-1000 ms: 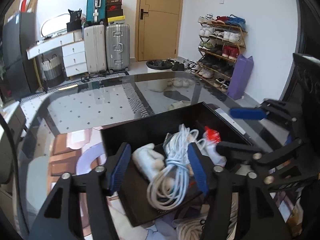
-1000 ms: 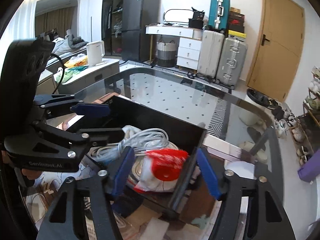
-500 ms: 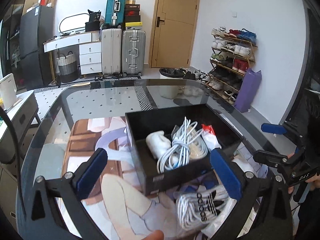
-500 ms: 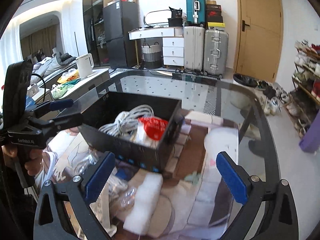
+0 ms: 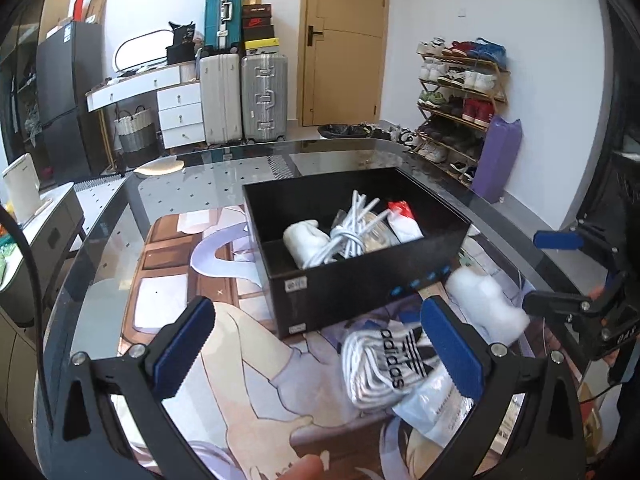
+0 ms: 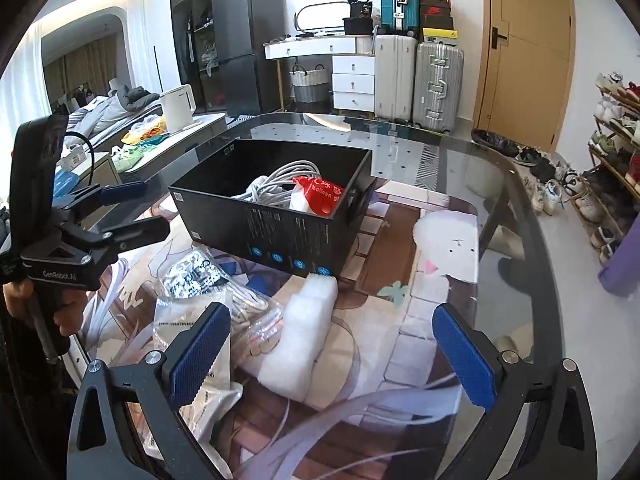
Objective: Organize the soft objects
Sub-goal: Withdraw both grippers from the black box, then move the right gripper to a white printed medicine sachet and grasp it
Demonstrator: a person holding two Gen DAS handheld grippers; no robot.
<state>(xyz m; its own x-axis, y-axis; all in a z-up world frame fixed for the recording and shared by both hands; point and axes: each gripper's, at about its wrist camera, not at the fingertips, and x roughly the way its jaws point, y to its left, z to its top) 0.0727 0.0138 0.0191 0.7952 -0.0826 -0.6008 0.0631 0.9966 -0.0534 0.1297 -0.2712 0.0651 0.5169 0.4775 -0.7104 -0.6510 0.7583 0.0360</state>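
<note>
From the left wrist view, your left gripper (image 5: 316, 344) has jaws spread wide with nothing between them, and the bagged adidas item (image 5: 386, 364) lies on the bench just in front of the black box (image 5: 360, 292), partly behind your right-hand pad; close carelessly and you may pinch only slippery plastic, or nudge the white foam roll (image 5: 486, 308) beside it toward the bench's near edge. From the right wrist view, your right gripper (image 6: 330, 354) is likewise wide open and empty above that foam roll, which touches the box's front wall; a low approach could shove the box across the glass or snag the loose bags.
</note>
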